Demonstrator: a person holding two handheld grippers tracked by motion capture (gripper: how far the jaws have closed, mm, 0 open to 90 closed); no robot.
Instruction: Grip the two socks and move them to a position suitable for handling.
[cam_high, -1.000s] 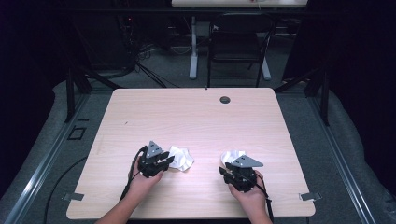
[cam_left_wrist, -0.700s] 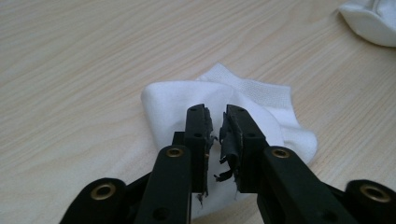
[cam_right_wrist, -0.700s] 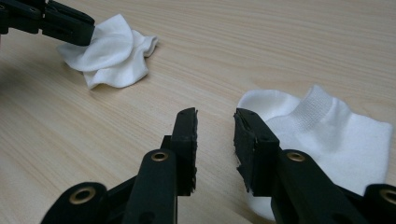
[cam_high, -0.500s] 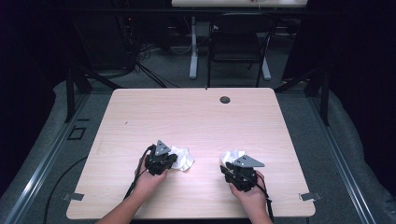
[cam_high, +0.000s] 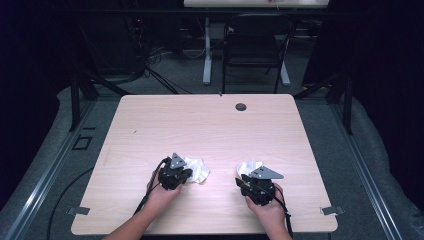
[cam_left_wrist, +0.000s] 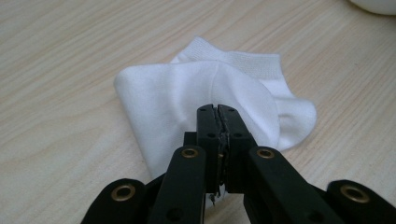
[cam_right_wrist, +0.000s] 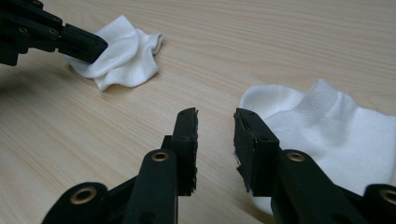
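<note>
Socks: two white ones on the desk (cam_high: 150, 120), well apart. Left sock (cam_left_wrist: 205, 93) lies crumpled toward the near-left of the desk, right sock (cam_right_wrist: 327, 126) toward the near-right.

Change since a second ago: left tongs (cam_left_wrist: 218, 109) have just been closing and now stand clamped, jaws together, with a fold of the left sock pinched between them, a sliver of fabric showing low between the jaws. In the high view the left tongs (cam_high: 176, 175) have edged slightly toward the sock compared with the earlier frame.

Right tongs (cam_right_wrist: 215, 126): jaws apart, nothing between them, the right sock's cuff just beside the right-hand jaw. Not gripping. No visible shift in the high view (cam_high: 257, 182).

Read: left grasp looks secured, so that sock is probably ready to lift or drag. Right side not yet picked up; likely next is closing on the cuff. Risk: left pinch is on a thin fold, could slip.
</note>
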